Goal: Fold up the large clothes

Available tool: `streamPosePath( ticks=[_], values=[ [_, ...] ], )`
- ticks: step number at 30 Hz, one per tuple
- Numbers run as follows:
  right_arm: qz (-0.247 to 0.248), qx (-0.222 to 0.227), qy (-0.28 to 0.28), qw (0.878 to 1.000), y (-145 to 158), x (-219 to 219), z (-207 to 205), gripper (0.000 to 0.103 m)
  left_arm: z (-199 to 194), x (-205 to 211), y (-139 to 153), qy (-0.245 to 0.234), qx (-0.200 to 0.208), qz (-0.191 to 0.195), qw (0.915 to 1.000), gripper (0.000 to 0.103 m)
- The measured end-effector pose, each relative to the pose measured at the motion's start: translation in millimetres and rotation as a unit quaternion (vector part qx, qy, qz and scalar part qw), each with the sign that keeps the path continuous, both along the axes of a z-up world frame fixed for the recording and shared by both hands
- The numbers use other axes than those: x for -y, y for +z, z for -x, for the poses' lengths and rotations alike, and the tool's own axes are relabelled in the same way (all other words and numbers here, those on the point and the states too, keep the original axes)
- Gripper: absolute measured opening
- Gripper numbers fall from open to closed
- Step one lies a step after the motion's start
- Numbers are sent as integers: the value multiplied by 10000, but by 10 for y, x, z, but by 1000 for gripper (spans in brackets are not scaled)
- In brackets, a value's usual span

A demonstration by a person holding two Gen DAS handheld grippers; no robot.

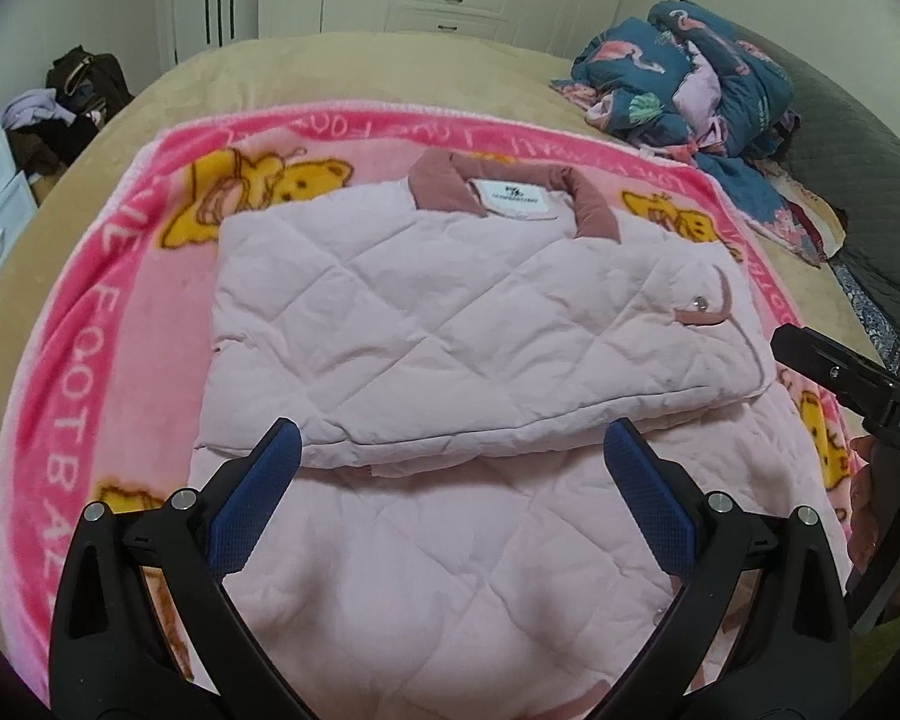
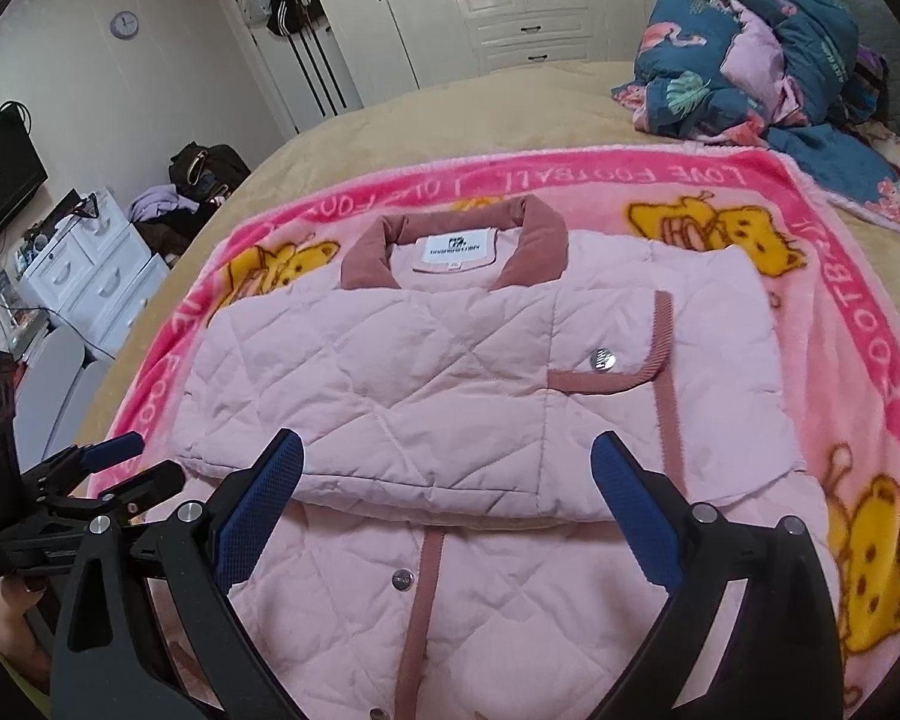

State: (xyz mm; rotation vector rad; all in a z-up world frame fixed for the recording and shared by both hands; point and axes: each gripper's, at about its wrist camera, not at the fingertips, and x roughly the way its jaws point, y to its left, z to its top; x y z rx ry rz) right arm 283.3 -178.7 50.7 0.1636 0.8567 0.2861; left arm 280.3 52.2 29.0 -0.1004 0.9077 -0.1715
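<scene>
Both hand-held grippers, left (image 1: 450,462) and right (image 2: 447,468), hang released above my half-folded pink jacket (image 1: 450,324); next I would grab the lower half and fold it upward.

left wrist: near edge, left, close above, facing far wall | right wrist: near edge, right, same facing | shared: pink jacket (image 1: 462,324) (image 2: 450,372), blanket (image 1: 90,324) (image 2: 840,324), bed (image 1: 354,60) (image 2: 450,102)

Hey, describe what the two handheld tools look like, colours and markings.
Both match. The left tool and right tool each have two black plastic fingers with silver rivets and textured blue pads. White lettering marks the right tool's black body, only partly readable. No cables or sleeves show.
</scene>
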Motion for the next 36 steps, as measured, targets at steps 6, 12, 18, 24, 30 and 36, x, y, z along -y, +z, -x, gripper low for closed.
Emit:
streamPosePath(
  ticks=[6,12,18,24,30,36],
  values=[
    [19,247,41,9997,174,48,210,96,166,48,149,-26,182,1,9998,95],
    [-53,384,58,9992,311,91,388,96,316,72,276,-25,331,17,9994,95],
    [-147,574,98,9982,480,103,602,96,472,75,398,-43,473,77,9988,95],
    [-151,748,162,9970,641,104,786,96,623,67,496,-59,600,172,9980,95],
    [-290,827,229,9959,767,145,933,96,793,56,587,-113,710,236,9971,95],
    [-349,983,354,9939,932,137,1098,96,915,36,653,-111,800,249,9964,95]
  ],
)
